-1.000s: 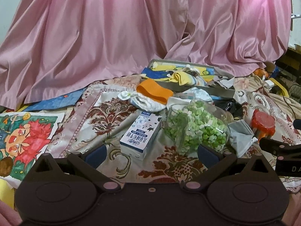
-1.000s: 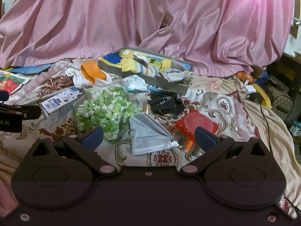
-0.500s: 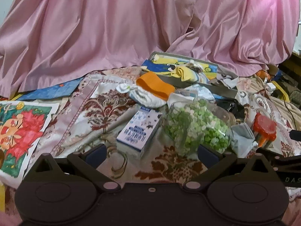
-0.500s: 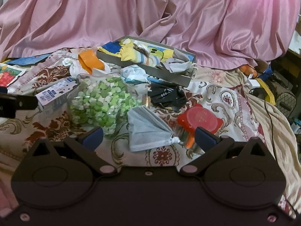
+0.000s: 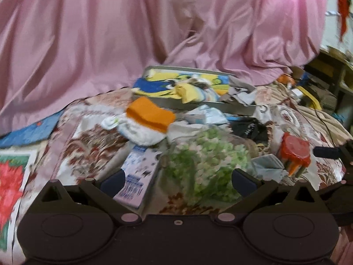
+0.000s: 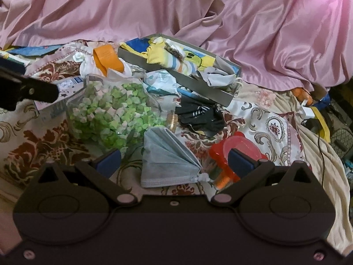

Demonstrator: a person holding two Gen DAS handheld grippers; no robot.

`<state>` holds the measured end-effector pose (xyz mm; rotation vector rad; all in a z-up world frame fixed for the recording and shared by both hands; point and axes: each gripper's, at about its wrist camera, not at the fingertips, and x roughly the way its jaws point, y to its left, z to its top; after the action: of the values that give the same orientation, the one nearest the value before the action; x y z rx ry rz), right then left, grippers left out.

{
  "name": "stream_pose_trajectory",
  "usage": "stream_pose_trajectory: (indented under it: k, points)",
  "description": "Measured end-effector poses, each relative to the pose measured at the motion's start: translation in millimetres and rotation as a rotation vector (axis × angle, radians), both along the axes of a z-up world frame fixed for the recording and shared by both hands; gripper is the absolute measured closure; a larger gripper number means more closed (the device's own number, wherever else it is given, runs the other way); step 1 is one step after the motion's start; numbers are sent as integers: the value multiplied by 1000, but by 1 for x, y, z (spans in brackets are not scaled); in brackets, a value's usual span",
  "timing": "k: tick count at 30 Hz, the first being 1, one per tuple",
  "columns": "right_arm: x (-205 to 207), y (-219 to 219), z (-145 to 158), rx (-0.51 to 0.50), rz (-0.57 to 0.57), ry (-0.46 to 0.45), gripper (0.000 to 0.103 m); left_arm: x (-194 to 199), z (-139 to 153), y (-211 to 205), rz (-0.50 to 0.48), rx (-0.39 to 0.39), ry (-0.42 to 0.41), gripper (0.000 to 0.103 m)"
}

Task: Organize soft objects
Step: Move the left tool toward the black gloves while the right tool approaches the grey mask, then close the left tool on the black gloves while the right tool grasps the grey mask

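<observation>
Both grippers have pushed nearer the pile in the past second, the right gripper (image 6: pixel 174 160) spread wide around the grey face mask (image 6: pixel 167 161) lying just right of the jar (image 6: pixel 114 112), the left gripper (image 5: pixel 176 178) equally spread and empty, so a pickup looks imminent, the tray (image 6: pixel 187 81) waiting beyond.

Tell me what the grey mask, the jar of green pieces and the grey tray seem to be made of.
Grey mask: soft non-woven fabric, matte, judging by its pleats and stitched edge. Jar: clear glass or hard plastic, glossy; the contents show through and highlights glint, but which one is unclear. Grey tray: looks like rigid card or plastic, matte, with straight flat walls.
</observation>
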<state>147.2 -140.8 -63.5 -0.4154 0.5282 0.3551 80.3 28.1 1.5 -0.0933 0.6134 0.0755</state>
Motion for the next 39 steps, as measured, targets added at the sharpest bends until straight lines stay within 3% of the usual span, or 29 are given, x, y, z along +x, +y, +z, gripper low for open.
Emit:
stream_pose_trajectory:
  k: [9, 16, 25, 33, 39]
  points:
    - [32, -1, -17, -81, 17, 29, 17, 51, 14, -14, -197, 87, -11, 1]
    - [46, 4, -31, -121, 66, 58, 29, 107, 20, -23, -359, 130, 59, 1]
    - [52, 12, -40, -162, 118, 57, 41, 179, 18, -75, -617, 249, 107, 1]
    - [56, 8, -38, -132, 140, 68, 64, 226, -4, -117, -731, 332, 174, 9]
    - [64, 5, -40, -118, 130, 77, 85, 245, -19, -130, -773, 335, 226, 19]
